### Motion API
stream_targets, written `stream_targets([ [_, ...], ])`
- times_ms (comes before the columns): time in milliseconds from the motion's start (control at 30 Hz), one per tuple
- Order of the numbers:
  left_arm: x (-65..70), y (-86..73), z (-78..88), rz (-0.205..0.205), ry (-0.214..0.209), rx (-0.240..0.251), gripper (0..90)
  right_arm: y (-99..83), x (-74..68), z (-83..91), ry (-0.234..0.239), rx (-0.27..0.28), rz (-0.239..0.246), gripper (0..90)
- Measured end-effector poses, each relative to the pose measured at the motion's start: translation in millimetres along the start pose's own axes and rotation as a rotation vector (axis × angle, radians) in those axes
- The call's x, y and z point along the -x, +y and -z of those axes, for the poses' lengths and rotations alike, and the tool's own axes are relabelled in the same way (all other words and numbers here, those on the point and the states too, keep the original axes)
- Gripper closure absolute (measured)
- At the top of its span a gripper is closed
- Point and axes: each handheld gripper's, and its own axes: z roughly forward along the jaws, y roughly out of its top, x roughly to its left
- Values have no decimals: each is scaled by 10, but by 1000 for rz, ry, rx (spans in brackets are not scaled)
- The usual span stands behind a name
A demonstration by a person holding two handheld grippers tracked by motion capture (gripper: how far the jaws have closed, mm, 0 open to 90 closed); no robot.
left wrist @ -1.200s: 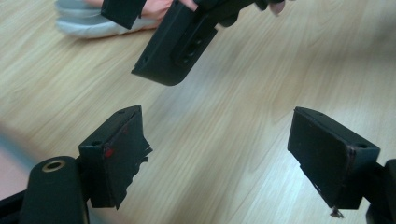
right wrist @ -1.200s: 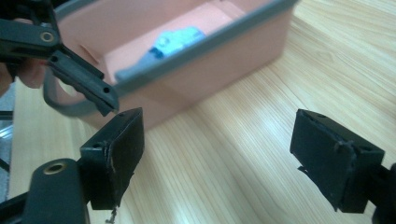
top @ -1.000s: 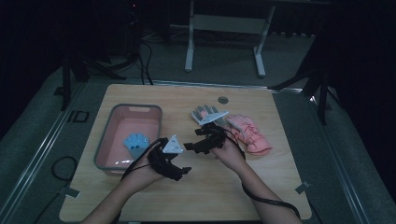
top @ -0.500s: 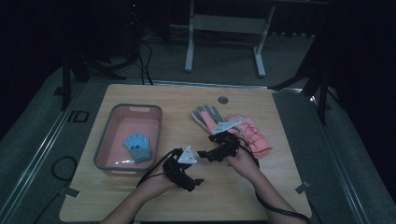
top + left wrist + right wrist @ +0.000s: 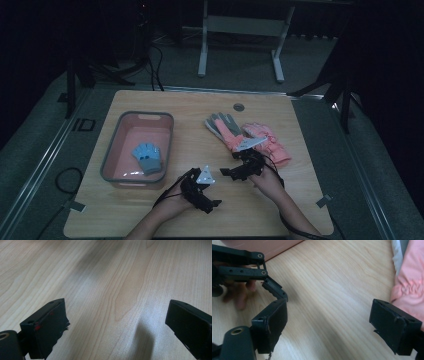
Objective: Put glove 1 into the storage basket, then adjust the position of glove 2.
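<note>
The left claw (image 5: pixel 216 204) is held low over the near middle of the wooden surface (image 5: pixel 200 115); its jaws have just been opening and stand wide apart with only bare wood between them. The right claw (image 5: pixel 225 172) is also spread, empty, just beside the pink gloves (image 5: pixel 265 142) at the right. A blue glove (image 5: pixel 147 157) lies in the pink tub (image 5: pixel 112 145) at the left.

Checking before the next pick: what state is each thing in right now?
Left gripper: open, jaws just widened, nothing between them.
Right gripper: open, empty, over bare wood.
Blue glove: lying flat in the bin.
Pink bin: upright on the table.
Pink gloves: piled on the table, beside the right gripper.
</note>
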Motion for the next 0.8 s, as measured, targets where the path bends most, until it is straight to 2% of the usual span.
stream_targets([
  [133,13,-30,-3,-3,12,6,43,-55,22,72,1,17,-6,137],
  [200,15,-36,18,8,15,25,43,-73,49,123,13,34,-20,125],
  [300,21,-50,38,19,3,32,43,-94,105,190,27,43,-43,123],
  [433,31,-70,38,21,6,32,43,-110,147,236,0,59,-62,123],
  [500,35,-79,39,27,5,35,43,-118,154,242,-6,54,-45,110],
  [533,37,-82,38,26,4,34,43,-120,153,241,-26,52,-34,126],
  [600,50,-90,31,30,5,34,43,-126,167,252,-30,49,-25,206],
  [633,57,-95,26,29,5,36,43,-125,176,259,-57,45,-21,266],
  [667,59,-99,23,19,0,30,43,-121,184,267,-87,37,-15,383],
  [700,64,-103,14,16,-5,25,43,-116,197,278,-110,29,-5,459],
  [733,65,-105,11,11,-9,17,43,-105,222,284,-117,26,-11,483],
  [767,67,-107,10,6,-9,18,42,-89,252,293,-109,25,-27,570],
  [800,70,-109,10,6,-11,21,42,-71,281,307,-99,24,-29,619],
])
